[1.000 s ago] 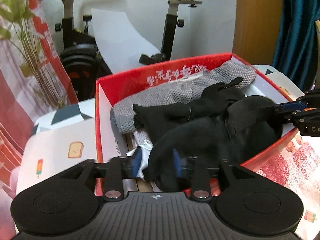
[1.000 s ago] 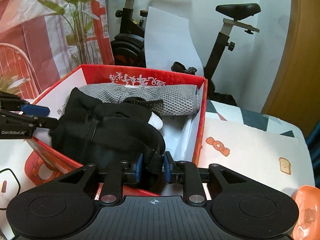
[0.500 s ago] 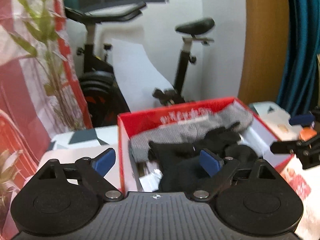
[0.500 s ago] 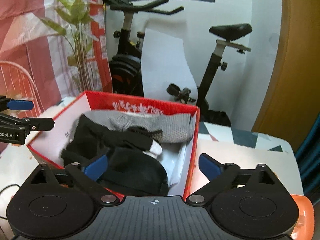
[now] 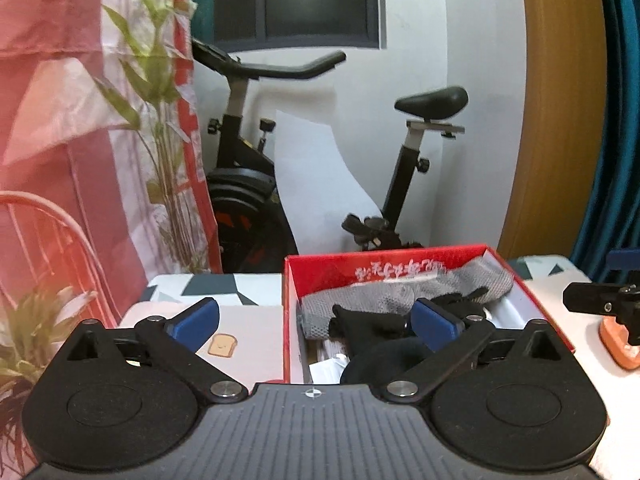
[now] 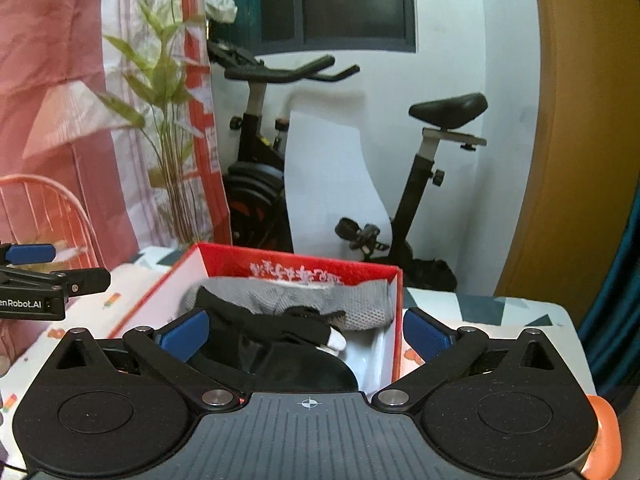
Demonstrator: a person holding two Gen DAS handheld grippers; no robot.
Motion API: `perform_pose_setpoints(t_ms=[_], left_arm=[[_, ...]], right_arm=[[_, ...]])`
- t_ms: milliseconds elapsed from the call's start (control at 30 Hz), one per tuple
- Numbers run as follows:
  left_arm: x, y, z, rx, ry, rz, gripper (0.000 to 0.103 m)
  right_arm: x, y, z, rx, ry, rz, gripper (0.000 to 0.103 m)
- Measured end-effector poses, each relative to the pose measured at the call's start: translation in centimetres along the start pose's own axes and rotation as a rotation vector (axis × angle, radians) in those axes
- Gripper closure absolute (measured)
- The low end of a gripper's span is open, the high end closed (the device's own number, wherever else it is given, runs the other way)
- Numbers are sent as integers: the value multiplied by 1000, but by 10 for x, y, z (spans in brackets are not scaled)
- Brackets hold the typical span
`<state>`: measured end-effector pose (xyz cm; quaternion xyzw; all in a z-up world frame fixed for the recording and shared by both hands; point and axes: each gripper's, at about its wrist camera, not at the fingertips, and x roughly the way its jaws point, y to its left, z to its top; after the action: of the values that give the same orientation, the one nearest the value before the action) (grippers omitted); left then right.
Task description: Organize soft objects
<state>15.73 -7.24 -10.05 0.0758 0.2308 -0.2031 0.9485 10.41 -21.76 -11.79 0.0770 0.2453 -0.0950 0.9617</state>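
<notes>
1. Left gripper [image 5: 314,320]: a second ago its pads pinched the black garment [image 5: 372,328]; its jaws have just been opening and now stand spread wide, holding nothing.
2. Right gripper [image 6: 306,334]: likewise released; its jaws have just been opening, now fully apart and empty.
3. Black garment: lies in the red box [image 6: 394,320], at 12 o'clock from both grippers, atop a grey knit cloth [image 6: 360,300].
4. Box rests on a patterned table [image 5: 248,344]; an exercise bike [image 5: 256,184] stands beyond at 12 o'clock.

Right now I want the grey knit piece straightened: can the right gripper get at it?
Probably yes: the right gripper is open and empty, the red box has no lid, though black gloves partly cover the grey knit piece.
</notes>
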Motion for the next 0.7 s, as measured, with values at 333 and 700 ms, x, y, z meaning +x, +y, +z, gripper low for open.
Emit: perform_pose_setpoints(t_ms=[333,700], left_arm=[[-65,-2,9,6,-101,80,0],[-161,-8,25,11,-221,121,0]], right_arm=[[-61,19,10,24,-73,-12,0],[-159,52,23,9,-220,-42,0]])
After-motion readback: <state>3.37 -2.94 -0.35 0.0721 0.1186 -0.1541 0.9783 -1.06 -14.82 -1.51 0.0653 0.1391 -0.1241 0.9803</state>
